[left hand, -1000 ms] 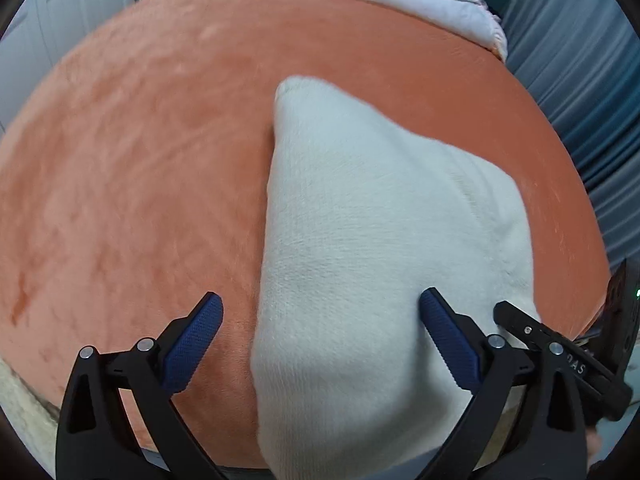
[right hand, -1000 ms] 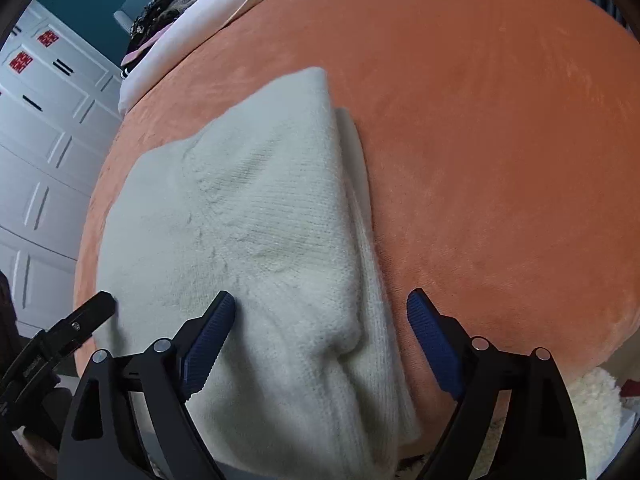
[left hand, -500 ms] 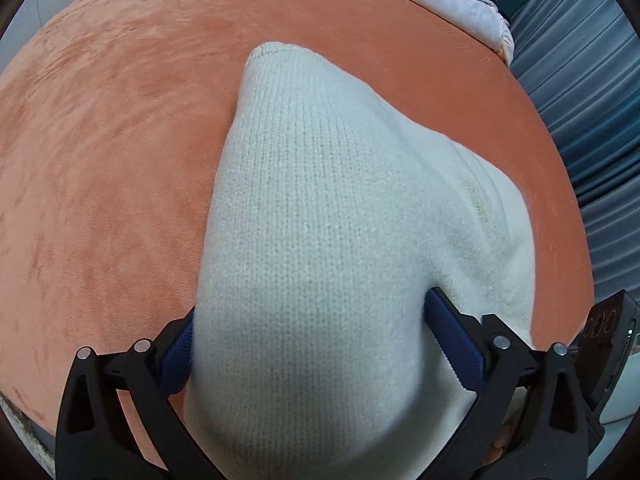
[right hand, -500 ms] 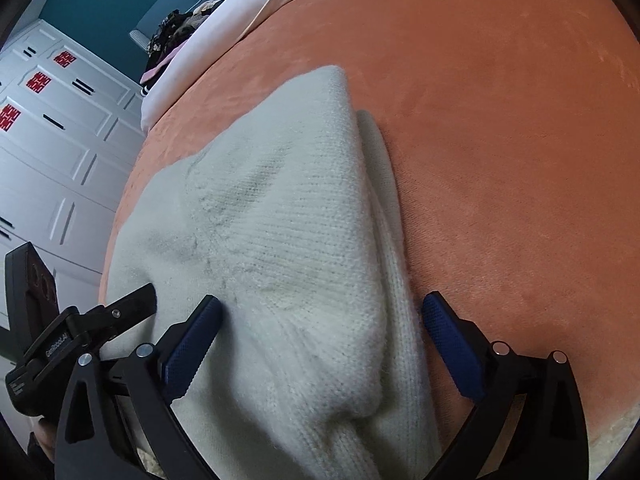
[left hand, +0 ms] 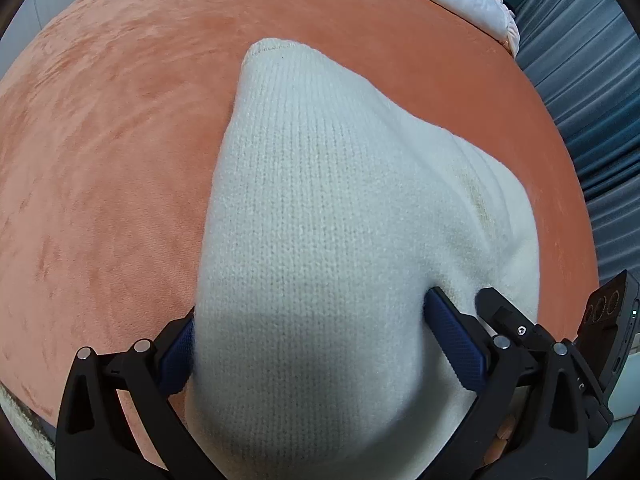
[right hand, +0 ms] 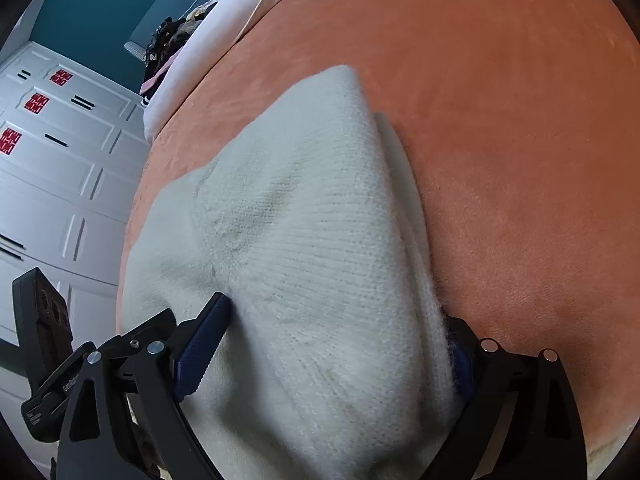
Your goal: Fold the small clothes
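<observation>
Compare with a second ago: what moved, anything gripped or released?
Both grippers came down and forward onto the near end of the cream knit garment. The left gripper now straddles it, jaws wide, knit between the pads. The right gripper straddles it too, and its jaws are closing, knit between them. No firm pinch is visible and nothing was released. The garment lies in the same place on the orange blanket.

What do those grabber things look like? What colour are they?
Both are black plastic claws. The left gripper and right gripper each have two fingers with bumpy dark-blue pads and shiny silver pins at the joints. White lettering marks the left gripper's side in the right view.
</observation>
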`<state>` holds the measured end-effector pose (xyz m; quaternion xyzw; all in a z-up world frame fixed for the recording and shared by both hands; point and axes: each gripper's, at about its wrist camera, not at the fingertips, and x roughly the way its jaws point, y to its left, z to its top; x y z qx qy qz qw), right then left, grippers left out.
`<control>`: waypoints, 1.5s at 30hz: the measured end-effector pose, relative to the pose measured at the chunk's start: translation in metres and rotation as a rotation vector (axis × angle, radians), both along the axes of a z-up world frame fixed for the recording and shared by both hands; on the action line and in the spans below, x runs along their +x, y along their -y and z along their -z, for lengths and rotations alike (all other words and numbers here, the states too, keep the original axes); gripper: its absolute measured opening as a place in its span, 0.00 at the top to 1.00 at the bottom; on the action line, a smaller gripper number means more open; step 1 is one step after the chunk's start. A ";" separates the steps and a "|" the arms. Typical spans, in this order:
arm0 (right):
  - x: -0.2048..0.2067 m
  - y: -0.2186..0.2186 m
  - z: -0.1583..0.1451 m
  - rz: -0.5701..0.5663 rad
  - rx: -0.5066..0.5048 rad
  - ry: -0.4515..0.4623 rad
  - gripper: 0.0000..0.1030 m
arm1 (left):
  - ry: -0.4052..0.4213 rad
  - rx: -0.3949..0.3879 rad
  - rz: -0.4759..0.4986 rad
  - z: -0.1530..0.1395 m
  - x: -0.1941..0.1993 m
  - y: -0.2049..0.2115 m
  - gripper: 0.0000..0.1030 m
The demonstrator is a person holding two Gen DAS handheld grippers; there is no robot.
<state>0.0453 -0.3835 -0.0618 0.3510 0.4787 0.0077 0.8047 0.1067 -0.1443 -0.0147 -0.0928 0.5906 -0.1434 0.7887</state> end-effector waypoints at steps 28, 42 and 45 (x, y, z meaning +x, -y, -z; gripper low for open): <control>-0.044 0.022 -0.053 0.043 -0.132 0.057 0.53 | 0.164 0.039 0.058 -0.031 -0.045 -0.028 0.05; -0.010 -0.007 0.000 0.014 0.055 0.003 0.18 | 0.034 -0.047 0.013 0.002 -0.015 -0.012 0.04; -0.007 -0.008 -0.006 0.022 0.052 0.015 0.52 | 0.016 -0.023 0.013 -0.003 -0.014 -0.005 0.05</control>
